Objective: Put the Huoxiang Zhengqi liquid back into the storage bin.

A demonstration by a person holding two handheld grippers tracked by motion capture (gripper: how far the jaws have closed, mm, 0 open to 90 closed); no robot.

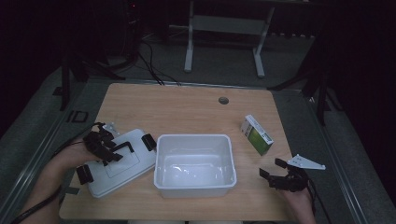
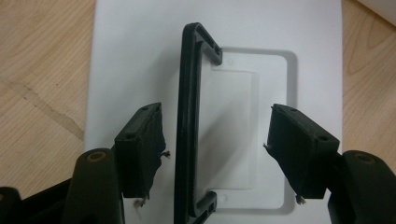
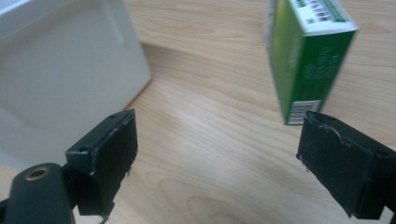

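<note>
The desk (image 1: 187,109) is showing pale, matt wood grain. The lid (image 2: 140,60) is looking like smooth white plastic — its handle (image 2: 189,126) black, slightly glossy. The green box (image 3: 306,56) is looking like printed card.

The table (image 1: 187,105) is seen in pale wood with a fine grain pattern. The tub (image 1: 194,164) is coloured white, and the lid (image 1: 122,164) is white too, fitted with a black handle (image 2: 188,121). The carton (image 1: 256,134) is shown in green and white, with a printed barcode. Both the left gripper (image 2: 212,149) and the right gripper (image 3: 217,158) are finished in black.
</note>
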